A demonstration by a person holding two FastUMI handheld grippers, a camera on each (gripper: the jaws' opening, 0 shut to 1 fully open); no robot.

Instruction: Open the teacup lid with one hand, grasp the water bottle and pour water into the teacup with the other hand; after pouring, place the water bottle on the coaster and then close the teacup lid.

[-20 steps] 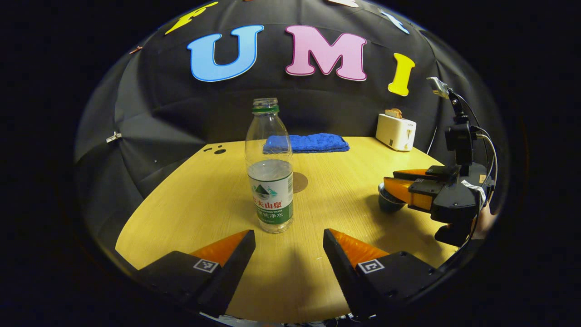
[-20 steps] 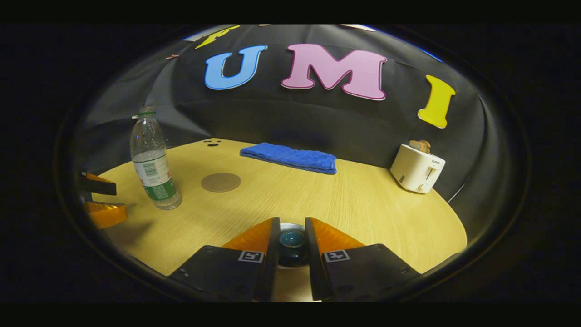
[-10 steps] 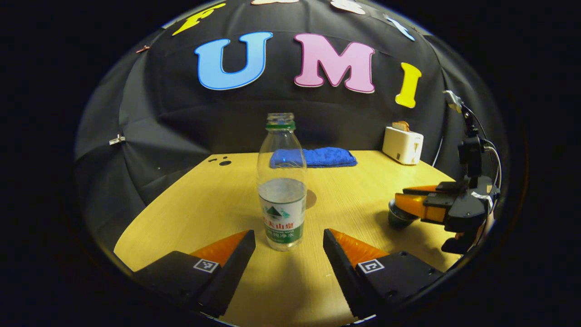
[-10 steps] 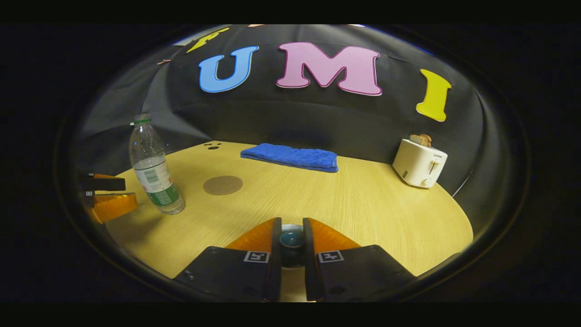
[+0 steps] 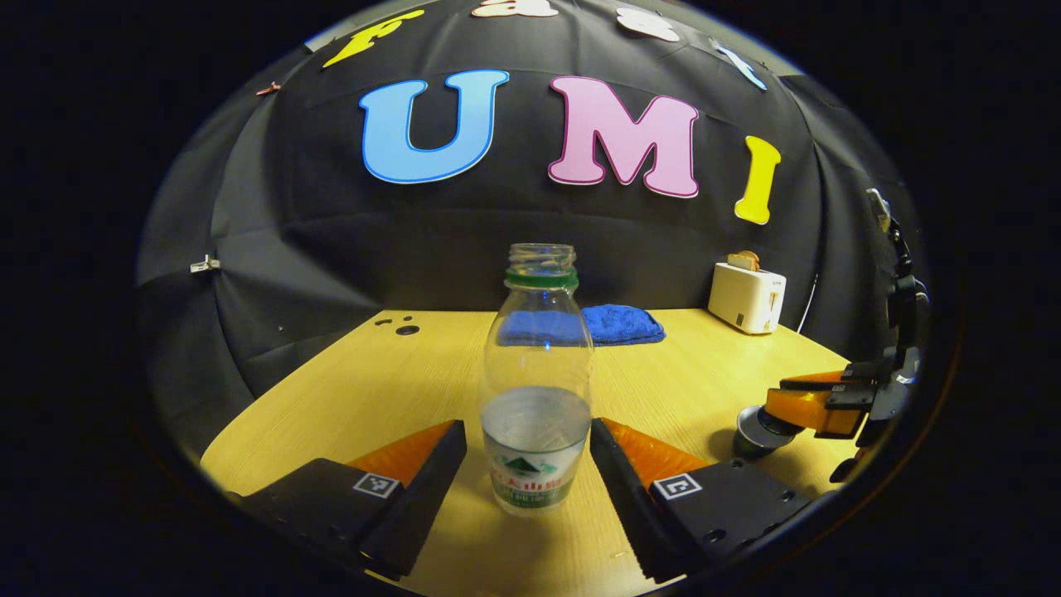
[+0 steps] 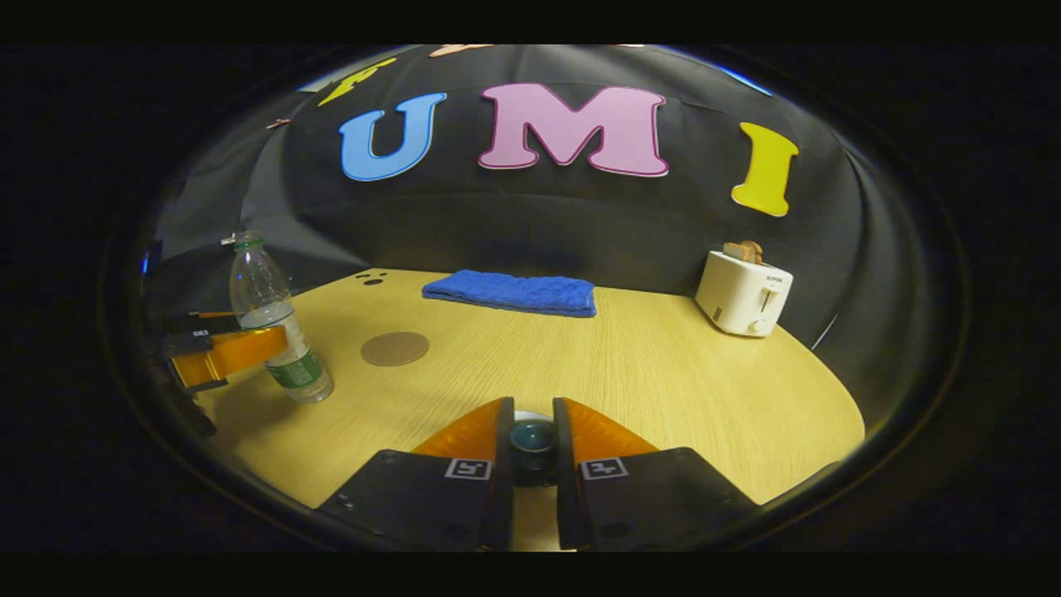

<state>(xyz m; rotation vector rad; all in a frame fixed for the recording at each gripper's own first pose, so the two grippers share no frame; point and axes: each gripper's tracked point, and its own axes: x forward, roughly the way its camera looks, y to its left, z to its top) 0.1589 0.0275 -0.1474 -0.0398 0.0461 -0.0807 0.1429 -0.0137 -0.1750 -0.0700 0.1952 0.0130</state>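
Uncapped water bottle (image 5: 537, 390) (part full) stands between spread fingers (image 5: 414, 452)

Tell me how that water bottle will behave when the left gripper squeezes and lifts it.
The water bottle looks like thin clear plastic, so it may dent under the left gripper. It is under half full, probably light. With no cap on, a hard squeeze or tilt could spill. Tall and narrow, it might tip if nudged.

The right gripper (image 6: 531, 439) hides most of the teacup lid (image 6: 531, 434); only its knob peeks between the fingers. Behind the water bottle (image 5: 538, 390), the blue towel (image 5: 622, 323) blurs, and the coaster is hidden
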